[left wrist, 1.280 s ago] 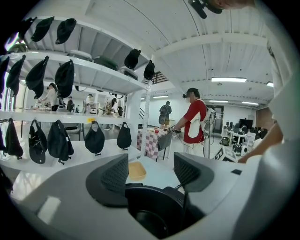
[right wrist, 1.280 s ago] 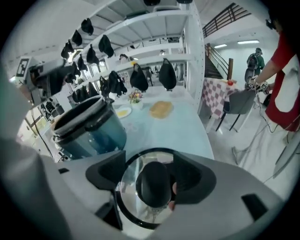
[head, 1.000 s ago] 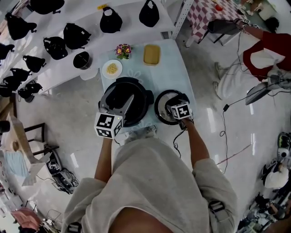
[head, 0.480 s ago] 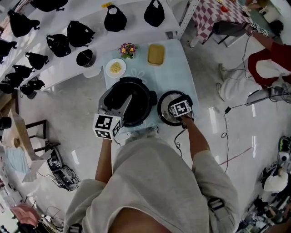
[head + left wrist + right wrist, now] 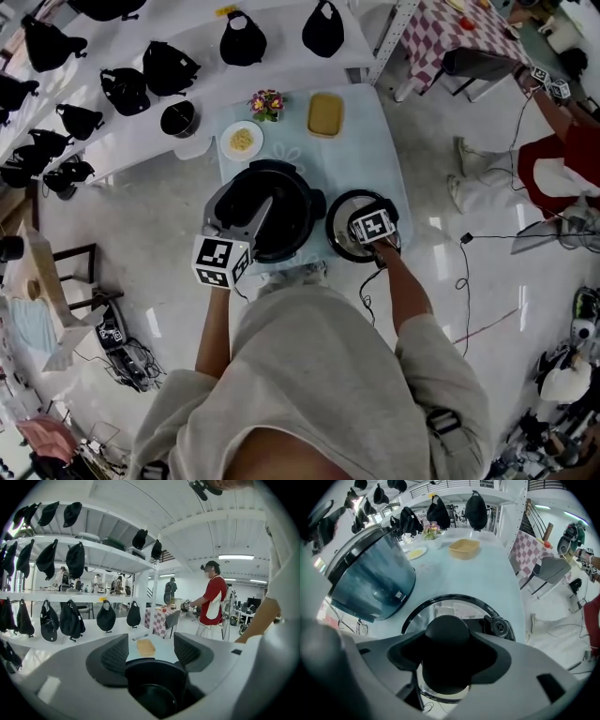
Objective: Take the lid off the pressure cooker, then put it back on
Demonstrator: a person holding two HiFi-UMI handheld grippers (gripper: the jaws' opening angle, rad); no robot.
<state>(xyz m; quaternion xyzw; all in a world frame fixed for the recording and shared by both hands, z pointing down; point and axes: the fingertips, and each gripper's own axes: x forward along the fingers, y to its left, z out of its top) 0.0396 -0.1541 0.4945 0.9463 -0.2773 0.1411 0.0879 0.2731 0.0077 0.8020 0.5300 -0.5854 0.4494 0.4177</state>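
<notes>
**Right gripper** (image 5: 450, 654). It points steeply down over the lid (image 5: 440, 607), and its jaws have just been closing. The lid's black knob (image 5: 446, 629) stands between them, and we read both pads as meeting the knob's sides. The lid lies flat on the table (image 5: 361, 159), off the pot, with its valve (image 5: 499, 626) at the right of the rim.

**Clearances round the right gripper.**
- **Left:** the open pressure cooker (image 5: 272, 202) stands just beside the lid. The two rims are near each other but apart.
- **Right:** the lid's rim comes close to the table's right edge. Past that edge we have open floor (image 5: 427, 281).
- **Toward us:** the rim comes close to the table's near edge.
- **Ahead:** the tabletop is bare as far as the yellow tray (image 5: 325, 113), the plate (image 5: 242, 141) and the flowers (image 5: 267, 103) at the far end.

**Left gripper** (image 5: 151, 654). Its jaws are spread, with nothing between the pads. It lies over the cooker's near left rim, and the pot's dark mouth shows below the jaws.

**Left of the table.** A white shelf (image 5: 202, 84) set with black bags (image 5: 170, 67) runs past the table's far left, across a strip of floor.
</notes>
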